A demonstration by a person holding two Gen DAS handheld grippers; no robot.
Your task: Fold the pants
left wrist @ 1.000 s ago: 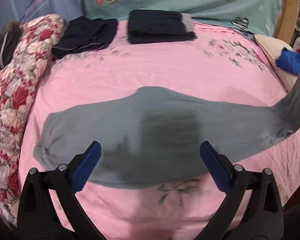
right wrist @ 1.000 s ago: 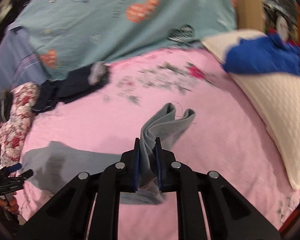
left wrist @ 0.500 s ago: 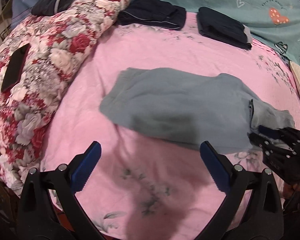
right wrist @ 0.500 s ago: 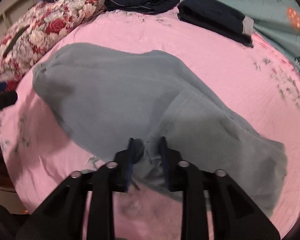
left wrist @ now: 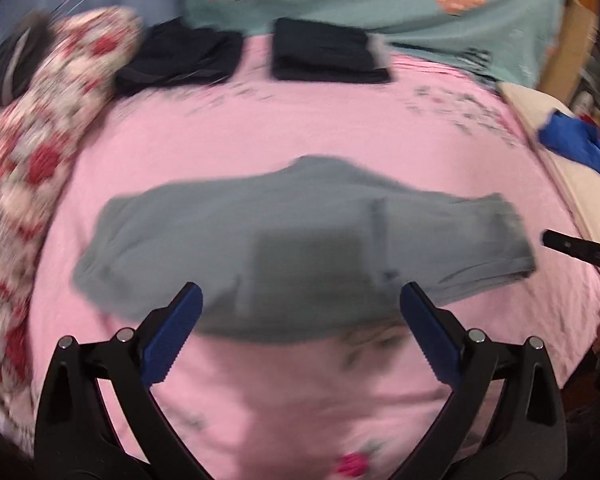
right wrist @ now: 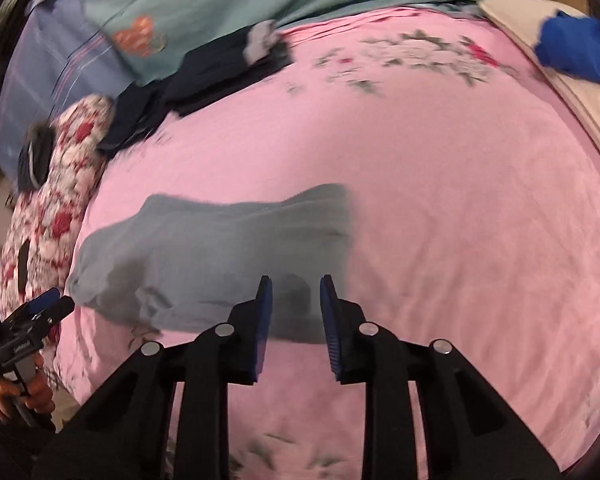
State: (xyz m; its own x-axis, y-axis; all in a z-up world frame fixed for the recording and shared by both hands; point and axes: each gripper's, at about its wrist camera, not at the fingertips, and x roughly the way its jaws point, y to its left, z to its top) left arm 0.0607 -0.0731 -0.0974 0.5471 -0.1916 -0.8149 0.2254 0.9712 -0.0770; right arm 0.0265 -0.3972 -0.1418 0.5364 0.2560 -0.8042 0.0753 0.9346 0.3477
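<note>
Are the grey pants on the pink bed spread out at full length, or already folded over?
Folded over. The grey pants lie flat on the pink sheet as a short double layer, with the hem edge across the top layer.

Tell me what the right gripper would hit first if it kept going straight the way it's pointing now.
Most likely the grey pants: the open, empty right gripper points down at their near right edge on the pink sheet. Depth is unclear, so it might graze the sheet beside them.

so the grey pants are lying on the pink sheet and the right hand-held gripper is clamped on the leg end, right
Not quite. The grey pants do lie on the pink sheet, but the right hand-held gripper is open with nothing between its pads; its jaws have just been closing. The right wrist view shows it.
</note>
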